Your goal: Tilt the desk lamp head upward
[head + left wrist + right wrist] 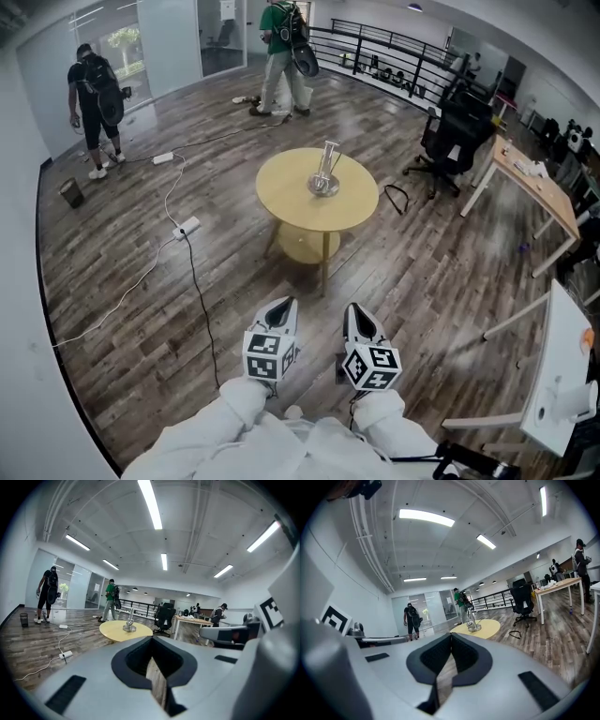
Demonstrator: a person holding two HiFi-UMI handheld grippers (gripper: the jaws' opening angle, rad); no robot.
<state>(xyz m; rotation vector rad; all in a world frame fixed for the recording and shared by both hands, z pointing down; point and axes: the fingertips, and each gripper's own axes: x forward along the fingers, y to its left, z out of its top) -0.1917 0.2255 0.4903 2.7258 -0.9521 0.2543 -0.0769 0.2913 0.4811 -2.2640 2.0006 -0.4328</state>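
A small silver desk lamp point(324, 174) stands on a round yellow table point(291, 202) in the middle of the room, its arm rising from a round base. It also shows far off as the lamp point(130, 623) in the left gripper view and the lamp point(472, 621) in the right gripper view. My left gripper point(283, 308) and right gripper point(359, 317) are side by side close to my body, well short of the table. Both are shut with nothing between the jaws.
A white power strip point(187, 226) and cables lie on the wood floor left of the table. A black office chair point(455, 138) and a long desk point(536, 187) stand at the right. Two people point(97, 98) are at the back.
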